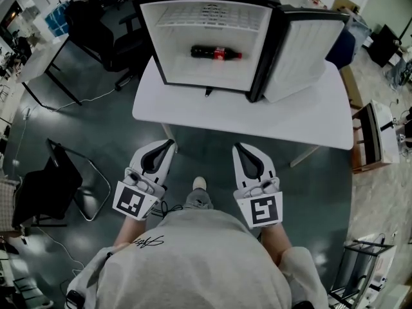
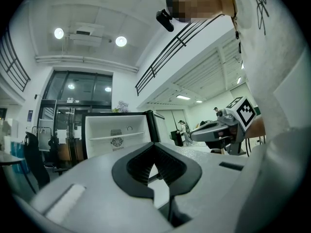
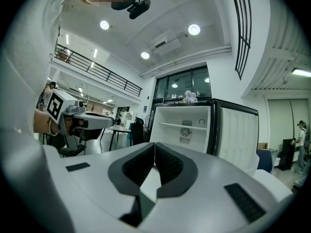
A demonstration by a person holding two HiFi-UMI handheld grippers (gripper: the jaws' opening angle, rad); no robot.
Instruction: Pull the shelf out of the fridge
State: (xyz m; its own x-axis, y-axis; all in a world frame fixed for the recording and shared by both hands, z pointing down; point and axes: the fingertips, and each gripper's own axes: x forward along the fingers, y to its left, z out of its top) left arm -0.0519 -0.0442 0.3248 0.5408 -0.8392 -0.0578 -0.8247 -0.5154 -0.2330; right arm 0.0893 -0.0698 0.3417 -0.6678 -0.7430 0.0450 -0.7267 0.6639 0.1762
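**A:** Which step is this?

**B:** The approach, as I judge it. Nothing has hold of the shelf (image 1: 193, 19) yet. It sits flat in its place high inside the fridge (image 1: 152, 44), running from wall to wall.

**A:** And the fridge itself?

**B:** It stands at the far edge of the desk (image 1: 309, 121), toward the left corner. Its door (image 1: 302, 56) is swung wide to the right, and the opening faces the person.

**A:** The grippers?

**B:** The left gripper (image 1: 168, 144) and the right gripper (image 1: 239, 148) are side by side, close to the person's body. They are short of the desk's near edge and well apart from the fridge, and both point toward it. Each has its jaws closed together with nothing between them.

**A:** Anything in the way?

**B:** A bottle (image 1: 215, 53) lies on its side below the shelf, on the fridge's bottom as far as I can tell. It is apart from the shelf.

**A:** What does the next move call for?

**B:** A reach across the desk's near edge to the opening. The jaws need to open first, since closed jaws cannot take the shelf's front edge. Then I would close one gripper toward each end of that edge. The pull should be straight back and level, so the shelf does not jam against the side walls, and it should stay above the bottle.
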